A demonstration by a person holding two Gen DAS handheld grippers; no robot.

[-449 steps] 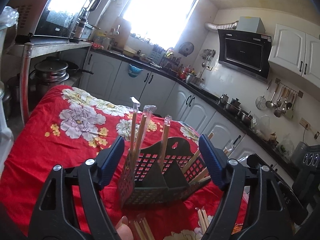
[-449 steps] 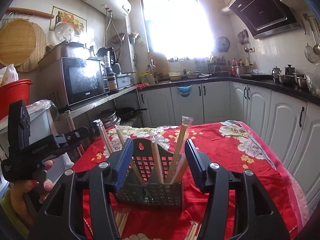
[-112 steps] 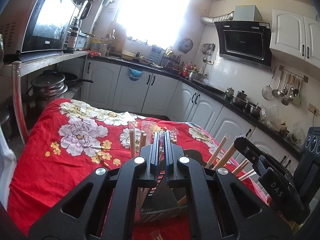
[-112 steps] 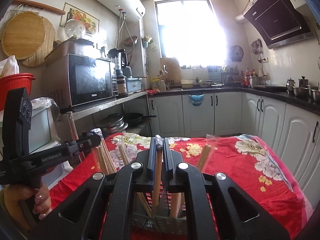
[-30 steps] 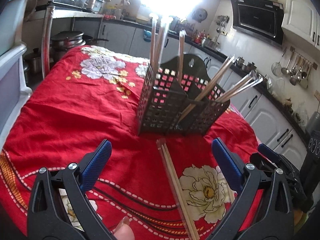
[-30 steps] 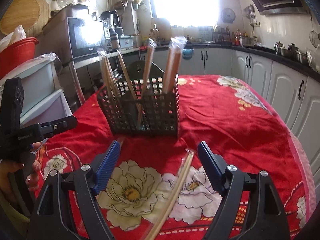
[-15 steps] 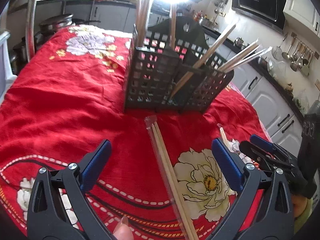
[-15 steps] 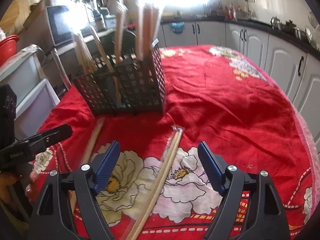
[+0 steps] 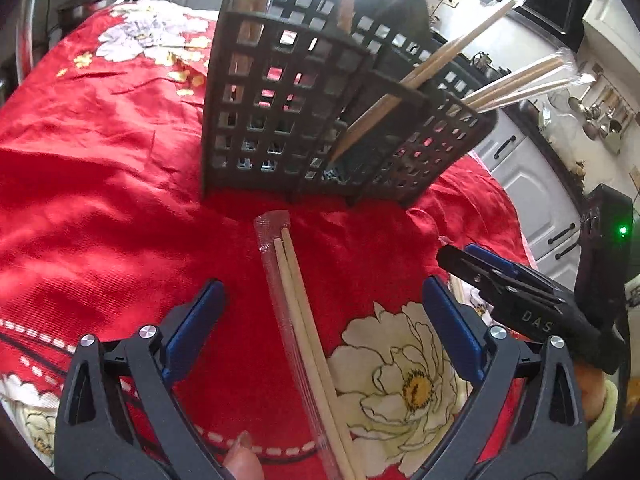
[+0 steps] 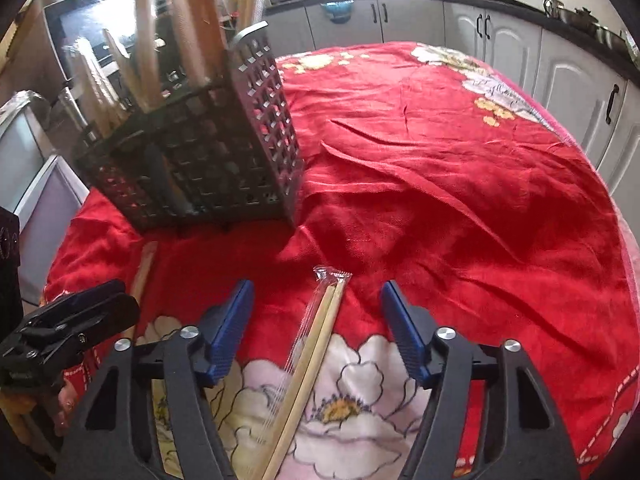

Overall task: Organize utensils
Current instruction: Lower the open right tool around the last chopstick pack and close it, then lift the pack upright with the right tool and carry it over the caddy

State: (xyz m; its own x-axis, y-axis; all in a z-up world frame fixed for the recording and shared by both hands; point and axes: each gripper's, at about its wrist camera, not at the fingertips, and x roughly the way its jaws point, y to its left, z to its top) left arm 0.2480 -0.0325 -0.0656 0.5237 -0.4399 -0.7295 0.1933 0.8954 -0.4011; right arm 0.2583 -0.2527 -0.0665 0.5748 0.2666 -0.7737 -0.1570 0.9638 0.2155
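Red flowered cloth (image 9: 100, 184) covers the table, and a dark slotted utensil holder (image 9: 304, 120) stands on it with wrapped chopsticks leaning out. Two more wrapped chopstick pairs lie on the cloth in front of the holder. The left gripper (image 9: 320, 316) hangs over one pair (image 9: 298, 320), jaws wide apart, not touching it. The right gripper (image 10: 316, 322) straddles the other pair (image 10: 316, 344); its jaws have just been closing, yet the pads stand clear of it.
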